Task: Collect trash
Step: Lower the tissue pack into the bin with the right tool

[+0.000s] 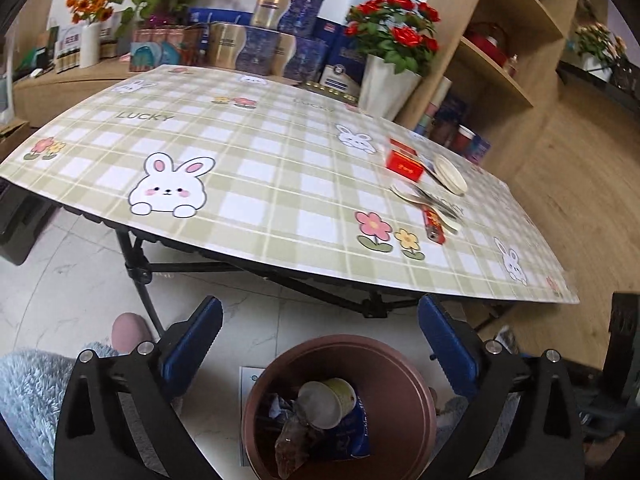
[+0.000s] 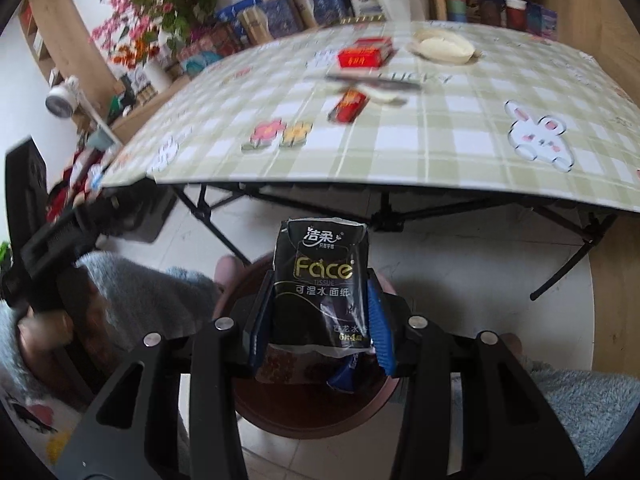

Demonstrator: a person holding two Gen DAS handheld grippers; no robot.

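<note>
My right gripper (image 2: 320, 304) is shut on a black "Face" tissue packet (image 2: 320, 280) and holds it above a brown round bin (image 2: 304, 420) on the floor. In the left wrist view the bin (image 1: 404, 392) holds a paper cup (image 1: 326, 402), a blue wrapper (image 1: 354, 436) and a brown wrapper. My left gripper (image 1: 318, 344) is open and empty above the bin. On the checked table (image 1: 248, 160) lie a red box (image 1: 404, 166), a red lighter (image 1: 434, 226), paper lids (image 1: 450, 174) and flat scraps (image 1: 424, 200). These show in the right wrist view too: box (image 2: 362, 56), lighter (image 2: 348, 106), lid (image 2: 442, 48).
The folding table's black legs (image 1: 136, 264) stand just behind the bin. Boxes and flower pots (image 1: 390, 60) crowd the back edge. A wooden shelf (image 1: 504, 52) is at the right. The person's fluffy blue sleeve (image 1: 28, 392) and a pink slipper (image 1: 128, 332) are beside the bin.
</note>
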